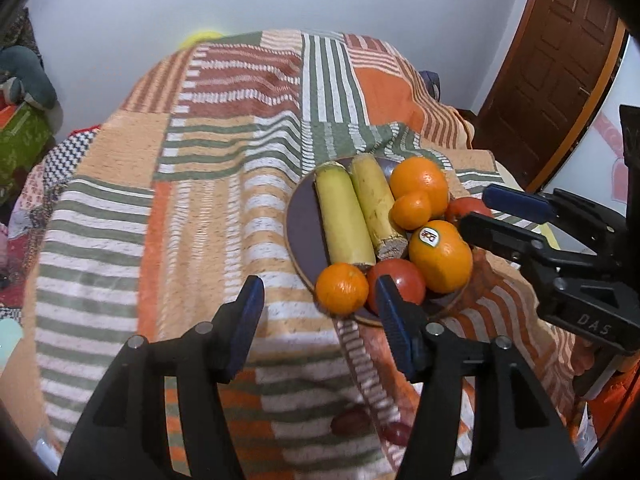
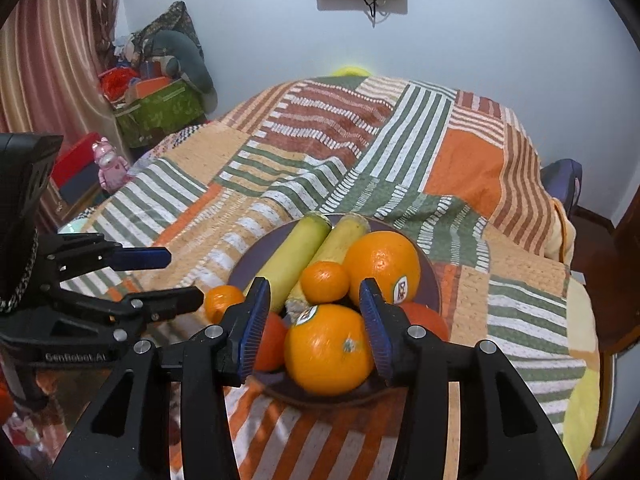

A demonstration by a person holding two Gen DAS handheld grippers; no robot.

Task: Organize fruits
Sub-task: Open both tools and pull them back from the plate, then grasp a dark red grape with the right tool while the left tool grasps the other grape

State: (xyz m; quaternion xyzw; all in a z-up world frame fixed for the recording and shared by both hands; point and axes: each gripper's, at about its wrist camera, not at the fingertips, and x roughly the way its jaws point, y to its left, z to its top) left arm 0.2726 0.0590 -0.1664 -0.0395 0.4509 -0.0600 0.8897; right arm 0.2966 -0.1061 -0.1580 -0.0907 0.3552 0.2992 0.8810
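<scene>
Left wrist view shows a round dark purple plate with a pale wooden rim (image 1: pixel 301 216) resting on a patchwork blanket of orange, green and white stripes (image 1: pixel 192 184) that covers a bed. On the plate lie two stubby yellow-green banana pieces (image 1: pixel 344 220) side by side, reaching from its far rim toward its near rim. To their right sit a large orange (image 1: pixel 420 182), a small mandarin (image 1: pixel 411 210) touching it, and a second large orange with an oval sticker (image 1: pixel 440 256). At the plate's near rim sit another small mandarin (image 1: pixel 342 288) and a red tomato (image 1: pixel 404 284); a second tomato (image 1: pixel 466 208) peeks out at the right rim.

The left gripper (image 1: pixel 320 300), black with blue pads, hovers above the blanket just before the plate's near rim, its jaws spread wide and holding nothing.

From the right wrist view, the right gripper (image 2: pixel 316 312) hangs over the plate's near edge, jaws wide, with the stickered orange (image 2: pixel 328 350) between its blue pads (image 2: pixel 254 328); whether the pads touch it I cannot tell.
</scene>
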